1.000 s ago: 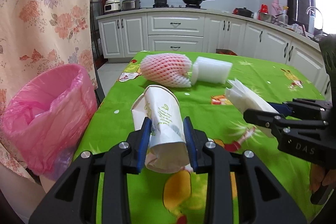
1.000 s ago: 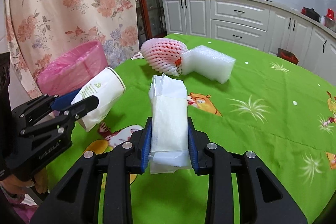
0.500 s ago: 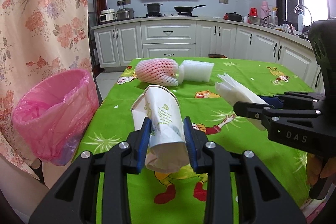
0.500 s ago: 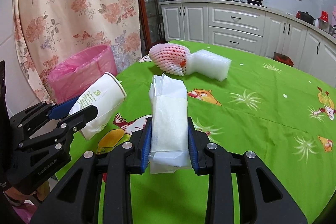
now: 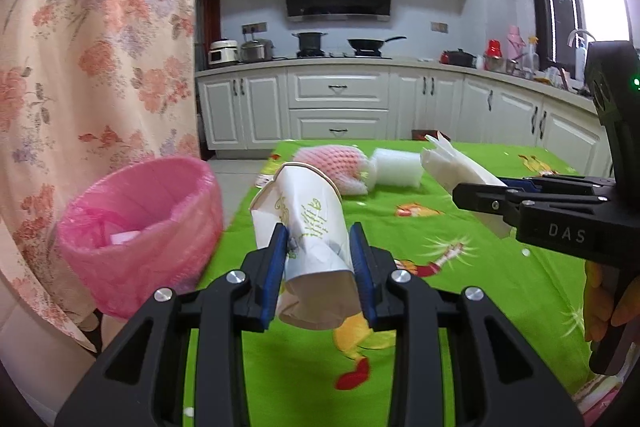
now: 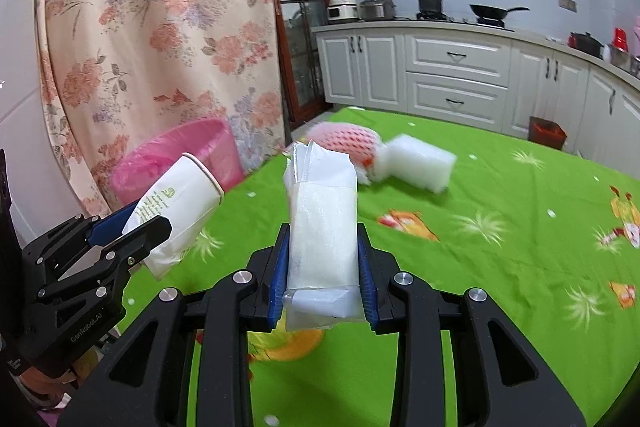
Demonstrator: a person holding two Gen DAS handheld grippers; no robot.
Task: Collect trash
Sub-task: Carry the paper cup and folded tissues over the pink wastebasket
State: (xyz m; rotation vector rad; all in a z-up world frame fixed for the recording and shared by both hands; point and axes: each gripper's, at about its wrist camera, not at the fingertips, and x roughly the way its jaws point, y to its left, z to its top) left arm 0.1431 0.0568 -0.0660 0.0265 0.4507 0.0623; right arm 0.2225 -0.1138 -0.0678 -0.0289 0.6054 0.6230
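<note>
A crumpled white paper cup (image 5: 308,227) with green printing and a rolled rim sits pinched between the blue pads of the left gripper (image 5: 319,259), its creased wall squashed in and its open mouth pointing away, held in the air above the near left edge of the table (image 5: 460,327). The right gripper (image 6: 322,267) is likewise clamped on its load, a soft, translucent white plastic packet (image 6: 323,223) with a frosted, slightly grainy face and a torn, ragged far end, lifted above the green cloth. To the left of the table, off its edge, stands a round bin lined with a thin, wrinkled pink plastic bag (image 5: 148,223), its mouth open. At the far end of the tabletop lie a rounded pink foam fruit net (image 6: 348,143) with a diamond mesh and, just beside it to the right, a blocky white foam pad (image 6: 420,163); both are motion-blurred. The cloth is bright green with cartoon prints and pale starburst marks. The left wrist view shows scraps of pale paper inside the bin and a person's fingers (image 5: 600,307) wrapped around the right gripper's handle at the far right; the right wrist view shows the cup from its side, tilted upward toward the bin (image 6: 180,163), and the flowered curtain (image 6: 160,27) behind it.
</note>
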